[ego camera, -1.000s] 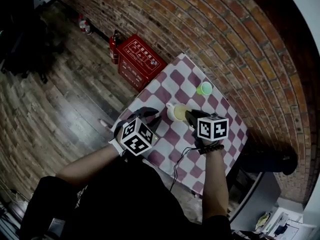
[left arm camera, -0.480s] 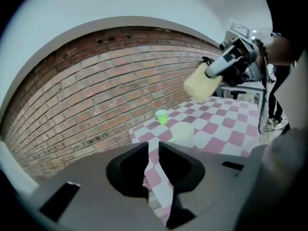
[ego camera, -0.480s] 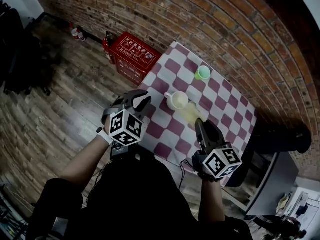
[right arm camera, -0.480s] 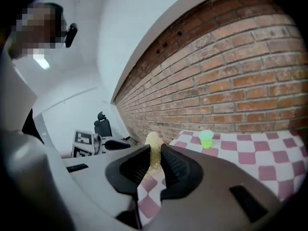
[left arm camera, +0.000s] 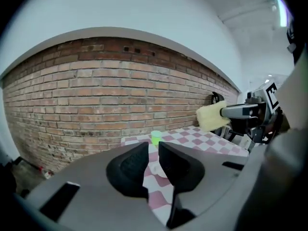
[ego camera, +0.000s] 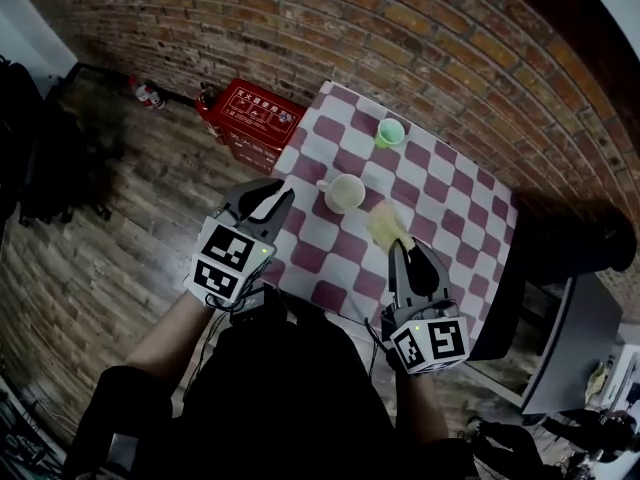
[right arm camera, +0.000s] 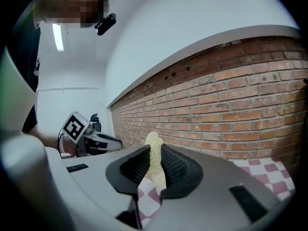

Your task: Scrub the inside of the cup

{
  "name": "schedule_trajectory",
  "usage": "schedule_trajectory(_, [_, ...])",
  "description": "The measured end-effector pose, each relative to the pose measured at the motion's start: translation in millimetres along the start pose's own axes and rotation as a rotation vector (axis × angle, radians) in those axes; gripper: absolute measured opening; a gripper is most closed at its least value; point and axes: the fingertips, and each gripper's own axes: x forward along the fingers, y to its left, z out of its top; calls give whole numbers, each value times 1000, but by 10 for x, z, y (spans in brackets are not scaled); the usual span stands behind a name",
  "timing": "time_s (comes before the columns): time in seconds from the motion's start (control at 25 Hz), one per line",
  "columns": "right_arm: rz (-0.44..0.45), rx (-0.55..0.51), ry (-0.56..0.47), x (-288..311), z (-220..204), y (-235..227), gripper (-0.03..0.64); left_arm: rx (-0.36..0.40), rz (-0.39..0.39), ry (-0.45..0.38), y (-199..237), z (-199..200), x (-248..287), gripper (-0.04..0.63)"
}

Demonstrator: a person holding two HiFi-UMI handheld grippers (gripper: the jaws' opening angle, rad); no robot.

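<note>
A white cup (ego camera: 345,192) stands upright on the checkered table (ego camera: 440,203), with nothing touching it. My right gripper (ego camera: 398,246) hovers above the table's near side, shut on a yellow sponge (ego camera: 385,224) that sticks out past its tips. In the right gripper view the sponge (right arm camera: 155,153) is pinched between the pads. To the left of the cup and clear of it, my left gripper (ego camera: 270,200) has its jaws slightly apart with nothing between them. Through that gap the left gripper view shows the white cup (left arm camera: 156,170), and the sponge (left arm camera: 211,117) to the right.
A small green cup (ego camera: 389,133) stands at the table's far side near the brick wall (ego camera: 420,28). A red box (ego camera: 255,116) and extinguishers (ego camera: 145,95) sit on the wooden floor to the left. Dark furniture (ego camera: 575,253) stands past the table's right edge.
Both grippers have risen and drawn back from the cup. The right one has lifted the sponge out of the cup towards me. The left one has moved away from the cup's side.
</note>
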Motion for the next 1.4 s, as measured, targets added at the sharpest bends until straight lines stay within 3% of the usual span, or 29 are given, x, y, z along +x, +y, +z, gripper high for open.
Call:
schedule_trajectory(0.24, [-8,9,-26,-120,59,-114,75,36,-25,-25,-255,106,-76,75])
schedule_trajectory(0.48, [15,10,17,-223,-160,-4,74,1,-24,8,-354,-146,-121,75])
schedule_trajectory(1.4, [22,-5,58,-153,-211,173,74,-31,-28,49,-233,-304,-169,75])
